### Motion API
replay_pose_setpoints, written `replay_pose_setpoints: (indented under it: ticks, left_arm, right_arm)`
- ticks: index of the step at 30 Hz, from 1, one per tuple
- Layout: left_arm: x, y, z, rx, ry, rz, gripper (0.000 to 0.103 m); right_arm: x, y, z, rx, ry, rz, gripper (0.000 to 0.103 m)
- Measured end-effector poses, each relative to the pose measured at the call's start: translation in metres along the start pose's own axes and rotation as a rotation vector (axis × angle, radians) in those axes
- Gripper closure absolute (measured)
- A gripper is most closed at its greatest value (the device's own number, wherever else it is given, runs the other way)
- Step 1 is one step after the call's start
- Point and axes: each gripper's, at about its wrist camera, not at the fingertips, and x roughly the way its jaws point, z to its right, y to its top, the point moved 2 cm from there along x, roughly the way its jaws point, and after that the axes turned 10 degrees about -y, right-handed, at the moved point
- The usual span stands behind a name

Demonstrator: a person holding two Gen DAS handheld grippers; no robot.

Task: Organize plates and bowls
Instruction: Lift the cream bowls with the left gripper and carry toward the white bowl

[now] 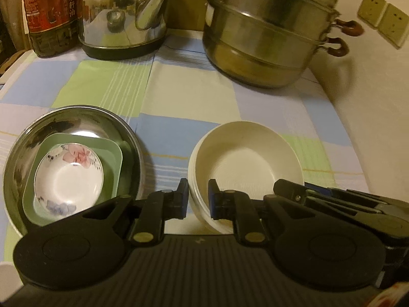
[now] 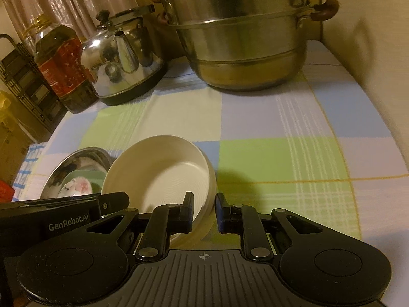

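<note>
- the white bowl (image 1: pixel 245 163) is pinched at its near rim by both claws at once; it looks tilted, far edge up, near edge low toward the table (image 2: pixel 281 117) with its checked cloth; whether it is clear of the cloth i cannot tell
- the left claw (image 1: pixel 198 200) is clamped on the bowl's left-hand wall, one pad inside and one outside; the right claw (image 2: pixel 204 212) is clamped on the opposite, right-hand wall in the same way
- the likely goal is the nest just to the left: a steel basin (image 1: pixel 76 117) holding a green square dish (image 1: pixel 112 153), with a floral bowl (image 1: pixel 69 171) on top
- to do this well, keep both claws level with each other so the rim does not twist between the pads; a thin rim pinch can slip if one side leads
- lift until the bowl's base clears the basin's rim before carrying it across; the two are near each other, so a low pass would knock steel
- the white bowl looks wider than the floral one, so it may sit over it rather than in it; settle it flat, then let go with both sides together
- the kettle (image 2: pixel 125 58), oil bottle (image 2: pixel 61 64) and steamer pot (image 2: pixel 242 43) stand well back and should not interfere
</note>
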Motion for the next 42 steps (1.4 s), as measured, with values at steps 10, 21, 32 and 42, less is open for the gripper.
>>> replay_pose_setpoints:
  ticks: [10,21,32,42]
  left_arm:
    - [-0.047,-0.033,0.032,0.019,-0.033,0.043,0.089]
    - [-0.107,-0.086,0.047,-0.007,-0.017,0.081,0.089]
    - [-0.165,-0.145,0.035,-0.078,0.049,0.105,0.089]
    - [-0.206,-0.183,0.012,-0.137,0.095,0.115,0.089]
  right_arm:
    - [-0.059,-0.03,0.014,0.011,-0.002,0.009,0.085]
    - [-0.119,-0.072,0.011,-0.03,0.039,0.004,0.085]
    - [-0.157,-0.122,-0.014,-0.1,0.12,-0.037,0.085]
    - [-0.171,-0.153,-0.049,-0.181,0.187,-0.076,0.085]
